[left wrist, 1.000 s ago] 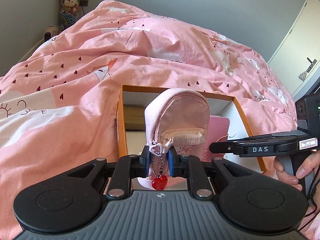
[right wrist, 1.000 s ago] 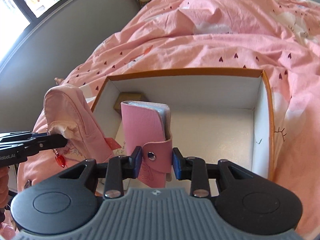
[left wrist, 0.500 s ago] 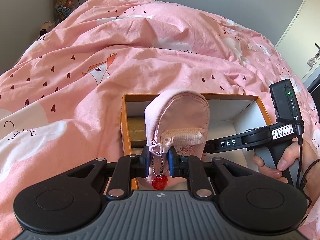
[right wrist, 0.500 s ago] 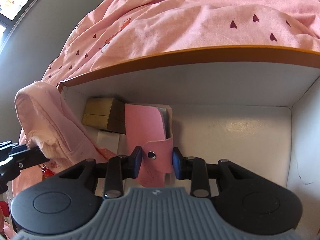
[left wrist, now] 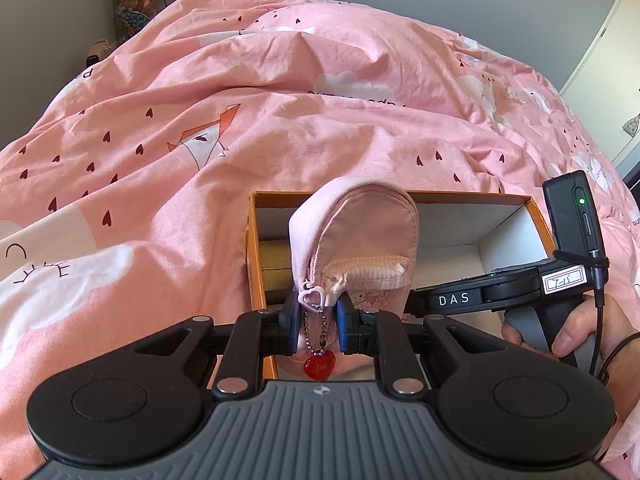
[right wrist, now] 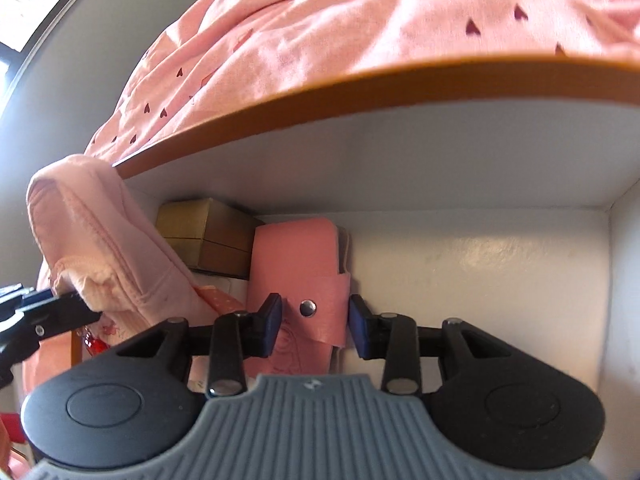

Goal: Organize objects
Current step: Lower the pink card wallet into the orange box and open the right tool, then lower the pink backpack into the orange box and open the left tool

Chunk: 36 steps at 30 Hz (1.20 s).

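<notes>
On the pink duvet (left wrist: pixel 168 128) sits one orange-rimmed box (left wrist: pixel 251 240) with white inner walls, and both grippers work at it. The left gripper (left wrist: pixel 319 326) is clamped on the lower end of a small pink backpack pouch (left wrist: pixel 354 232); the pouch stands upright, long axis vertical, rounded top up, at the box's near left corner. From its zipper hangs one ball chain carrying a single red heart charm (left wrist: pixel 319 364), which dangles between the blue fingers (left wrist: pixel 291 328).

Inside the box, the right gripper (right wrist: pixel 316 326) has its jaws parted, each pad standing a little clear of a pink card wallet (right wrist: pixel 296 264). The wallet is one piece, its long axis running away from the camera toward the far wall, snap strap across the near end. Just left of it, toward the far left corner, lie two gold-brown boxes (right wrist: pixel 200 236) stacked one on the other, touching the wallet's side.
</notes>
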Tool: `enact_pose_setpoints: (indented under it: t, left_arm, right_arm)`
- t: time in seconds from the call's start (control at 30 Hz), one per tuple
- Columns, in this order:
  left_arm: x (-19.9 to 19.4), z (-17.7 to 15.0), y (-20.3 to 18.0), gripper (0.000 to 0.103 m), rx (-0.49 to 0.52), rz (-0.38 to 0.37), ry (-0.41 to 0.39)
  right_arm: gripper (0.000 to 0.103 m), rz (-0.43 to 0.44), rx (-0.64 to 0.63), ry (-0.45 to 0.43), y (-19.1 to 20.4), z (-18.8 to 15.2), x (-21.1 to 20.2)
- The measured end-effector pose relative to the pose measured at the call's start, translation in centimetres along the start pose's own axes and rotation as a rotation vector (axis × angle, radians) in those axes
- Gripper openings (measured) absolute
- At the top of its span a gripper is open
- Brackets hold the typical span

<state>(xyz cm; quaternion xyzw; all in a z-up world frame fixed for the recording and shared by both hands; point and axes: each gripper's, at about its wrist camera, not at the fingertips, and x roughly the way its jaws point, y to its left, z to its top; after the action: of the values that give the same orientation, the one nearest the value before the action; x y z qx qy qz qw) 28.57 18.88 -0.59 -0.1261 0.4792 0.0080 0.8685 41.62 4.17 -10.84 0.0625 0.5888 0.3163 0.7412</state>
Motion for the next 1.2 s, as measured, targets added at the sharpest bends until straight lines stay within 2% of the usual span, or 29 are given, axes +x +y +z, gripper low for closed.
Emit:
enact_pose_setpoints:
  t: [0.13,0.3,0.4,0.43,0.5,0.53,0.73,0.93,1.2]
  left_arm:
    - [-0.2,0.1,-0.2,0.020,0.002,-0.001,-0.009]
    - [-0.4,0.3,-0.4,0.020,0.011,0.005,-0.010]
    - [-0.3,0.5,-0.7,0.020,0.015,0.002,0.000]
    - [-0.2,0.5,-0.8,0.020,0.013,-0.003,0.005]
    - [0.0,0.5,-0.9,0.020,0.008,-0.010,0.014]
    - [0.1,0.5,-0.9,0.020,0.008,-0.010,0.019]
    - [1.2,0.4,-1.1,0.020,-0.001,-0.026,0.055]
    - [3.1,0.7,-1.6,0.020,-0.044,-0.099,0.112]
    - [6.9,1.2,-1.7,0.023,-0.108,-0.095,0.217]
  right_arm:
    - [0.043,-0.006,-0.111,-0.002,0.8,-0.5,-1.3]
    - [0.044,-0.039,-0.306,0.083,1.9,-2.1,-1.5]
    - [0.044,-0.088,-0.412,0.125,2.9,-3.1,-0.7]
    - [0.043,-0.104,-0.443,0.126,3.2,-3.4,-0.5]
    - [0.031,-0.116,-0.493,0.129,3.8,-3.7,0.0]
    - [0.021,-0.103,-0.501,0.134,3.9,-3.7,0.1]
    - [0.021,-0.113,-0.519,0.104,4.1,-3.2,0.2]
    - [0.024,-0.126,-0.501,0.084,3.3,-3.1,-1.5]
    - [0.025,-0.151,-0.501,0.060,2.5,-4.8,-3.4]
